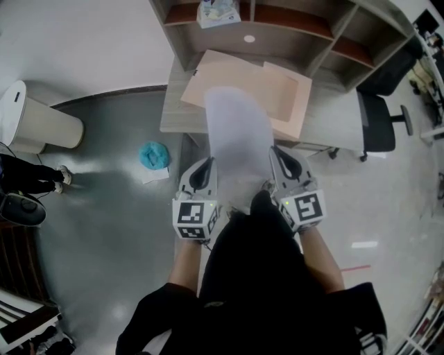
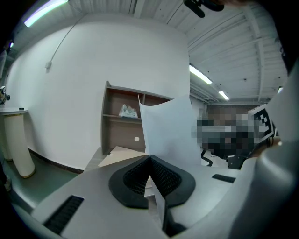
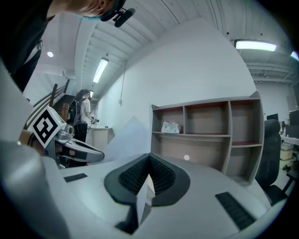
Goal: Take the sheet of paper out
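A white sheet of paper hangs in the air between my two grippers, above the desk's front edge. My left gripper is shut on the sheet's left edge and my right gripper is shut on its right edge. In the left gripper view the sheet of paper rises from the closed jaws. In the right gripper view the sheet of paper curves off to the left from the closed jaws. On the desk lies a beige envelope, flat and open-ended toward me.
The desk has a shelf unit at its back with a small bag on it. A black office chair stands at the right. A white bin and a teal cloth are on the floor at left.
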